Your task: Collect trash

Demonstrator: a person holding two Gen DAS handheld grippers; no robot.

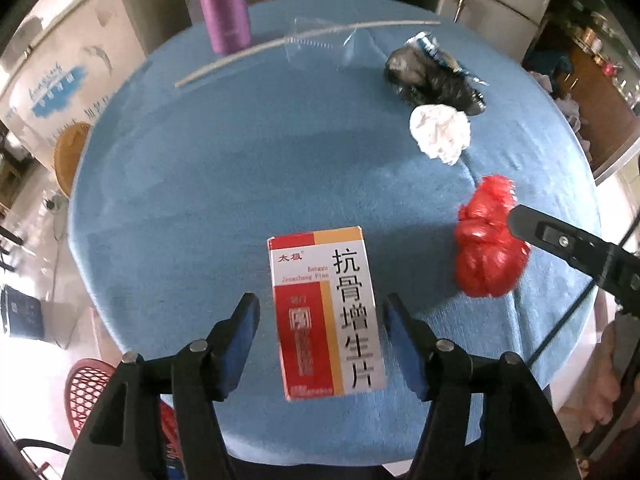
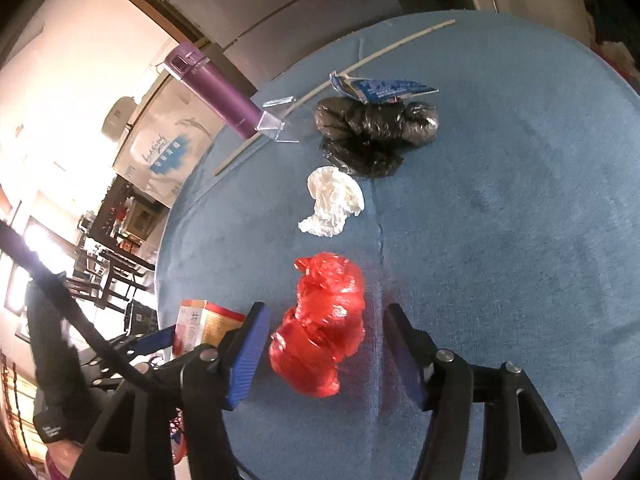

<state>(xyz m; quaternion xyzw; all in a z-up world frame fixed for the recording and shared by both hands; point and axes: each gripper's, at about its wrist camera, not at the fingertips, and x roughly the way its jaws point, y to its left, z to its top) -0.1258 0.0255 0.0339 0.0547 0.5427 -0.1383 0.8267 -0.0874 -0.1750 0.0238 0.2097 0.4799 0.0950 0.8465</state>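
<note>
Basically both grippers are set up for a grab, nothing held yet. Left gripper [image 1: 320, 316] straddles the medicine box [image 1: 326, 316], jaws parted wider than the box, pads clear of its long sides; likely lined up that way to pinch across the narrow width. Right gripper [image 2: 324, 332] does the same over the red plastic bag [image 2: 320, 324]: jaws spread, the left pad looks just beside the bag, no squeeze visible.

From the left wrist view on the blue table [image 1: 200, 180]: red bag at 3 o'clock of the box, white crumpled tissue [image 1: 440, 132] at 1 o'clock, black bag [image 1: 432, 80] beyond it with a blue-white wrapper [image 1: 430, 46] touching its far side. Thin white stick [image 1: 280, 42] and clear plastic piece [image 1: 320, 44] at 12, next to the purple bottle [image 1: 222, 4].

Containers: no bin in plain view. Red mesh basket [image 1: 86, 392] shows off the table edge at 7 o'clock; contents can't be made out. Box closed, contents unknown. Both bags wadded up.
</note>
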